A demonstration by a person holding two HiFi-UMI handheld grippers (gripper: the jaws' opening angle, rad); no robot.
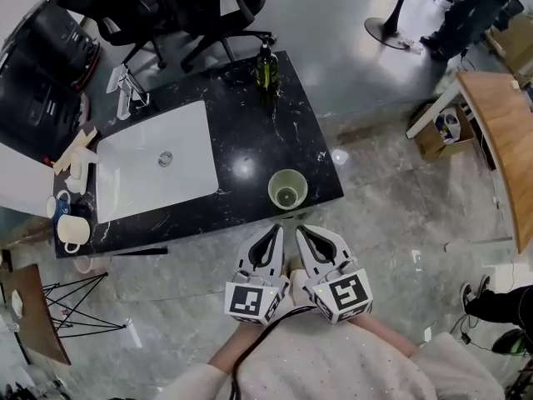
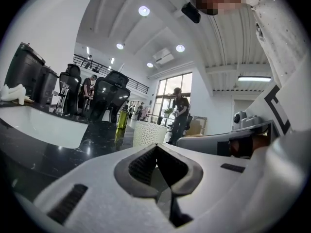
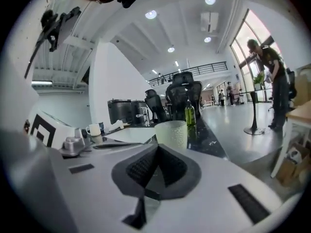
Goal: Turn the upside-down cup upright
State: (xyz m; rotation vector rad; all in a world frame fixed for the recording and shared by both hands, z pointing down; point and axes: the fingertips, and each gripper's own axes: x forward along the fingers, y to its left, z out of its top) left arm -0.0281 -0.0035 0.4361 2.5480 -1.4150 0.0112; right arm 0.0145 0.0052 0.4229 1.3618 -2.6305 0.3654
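Head view, cup (image 1: 287, 190) upright on counter (image 1: 250, 123), just beyond L tool (image 1: 273, 232), R tool (image 1: 305, 232), jaws together

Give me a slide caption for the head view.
Cup upright on black counter; left gripper and right gripper shut and empty nearby.

An open-plan office pantry: black marble bench (image 1: 250, 127) with inset sink (image 1: 133, 173), coffee machines (image 3: 120, 111), swivel chairs (image 1: 225, 2), mugs (image 1: 73, 230).
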